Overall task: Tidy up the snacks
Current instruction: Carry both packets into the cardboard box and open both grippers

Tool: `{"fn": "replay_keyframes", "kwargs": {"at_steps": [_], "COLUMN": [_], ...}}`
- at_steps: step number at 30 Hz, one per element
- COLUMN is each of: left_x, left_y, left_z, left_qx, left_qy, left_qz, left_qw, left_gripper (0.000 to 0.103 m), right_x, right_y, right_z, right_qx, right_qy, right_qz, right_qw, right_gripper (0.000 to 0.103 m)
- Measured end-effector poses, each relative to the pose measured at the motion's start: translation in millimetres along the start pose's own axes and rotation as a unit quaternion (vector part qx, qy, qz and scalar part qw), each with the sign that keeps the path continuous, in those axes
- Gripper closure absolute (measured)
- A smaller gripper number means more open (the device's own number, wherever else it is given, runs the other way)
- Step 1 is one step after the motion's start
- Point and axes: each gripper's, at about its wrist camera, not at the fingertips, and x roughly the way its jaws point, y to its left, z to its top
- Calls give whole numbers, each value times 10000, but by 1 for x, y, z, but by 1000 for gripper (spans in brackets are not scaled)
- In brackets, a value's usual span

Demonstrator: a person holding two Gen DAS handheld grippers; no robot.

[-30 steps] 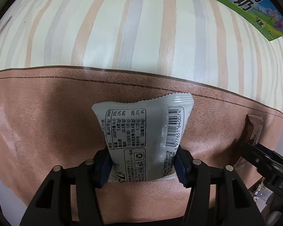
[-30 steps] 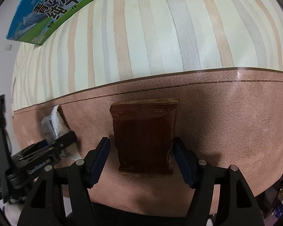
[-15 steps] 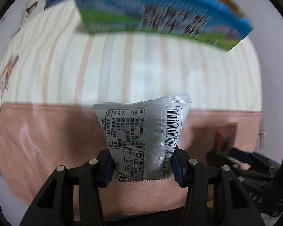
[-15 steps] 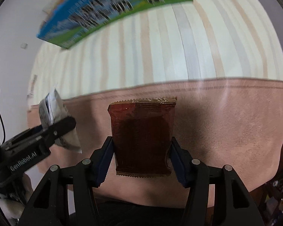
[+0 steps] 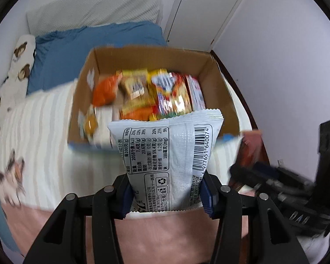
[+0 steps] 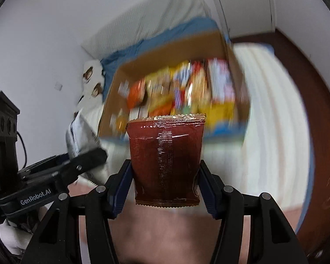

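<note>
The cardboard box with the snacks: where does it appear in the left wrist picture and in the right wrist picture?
Left wrist view: the cardboard box sits in the upper centre, open, behind the white packet held upright in the left tongs.
Right wrist view: the box is upper centre, blurred, behind the brown packet in the right tongs.
Shared landmark: the blue bedding behind the box.
</note>
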Motion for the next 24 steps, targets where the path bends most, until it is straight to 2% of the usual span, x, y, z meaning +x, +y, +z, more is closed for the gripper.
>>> {"fn": "replay_keyframes", "kwargs": {"at_steps": [3,6,9,12,15,20,21,23,24], "left_x": [19,49,83,119,146,178,184,194,197], "left_y": [14,27,43,58,67,70,72,77,78], "left_z": [42,76,101,117,122,124,123,121,119], "left_qx": [-22,-24,-54,-158,-201,-169,-211,-273,-258], "left_qy": [164,530,957,1376,1604,1906,1961,2021,2020], "left_qz": [85,201,323,399,524,420,433,472,502], "left_qw": [9998,9984,9949,9896,9855,9806,9794,9778,9778], "left_gripper": [56,55,55,55,55,54,54,51,48], "right_x": [11,34,52,84,110,146,151,167,171], "right_y": [-2,-12,-25,-30,-31,-42,-45,-50,-51], "right_z": [51,98,126,149,160,157,155,155,150], "right_qx": [-113,-188,-234,-239,-241,-111,-47,78,79], "right_qy": [-1,199,455,715,905,1265,1326,1442,1464], "right_qz": [-199,-425,-639,-755,-823,-840,-844,-883,-910], "right_qw": [9997,9987,9966,9943,9922,9883,9876,9856,9850], "right_gripper": [43,43,43,43,43,41,39,10,7]}}
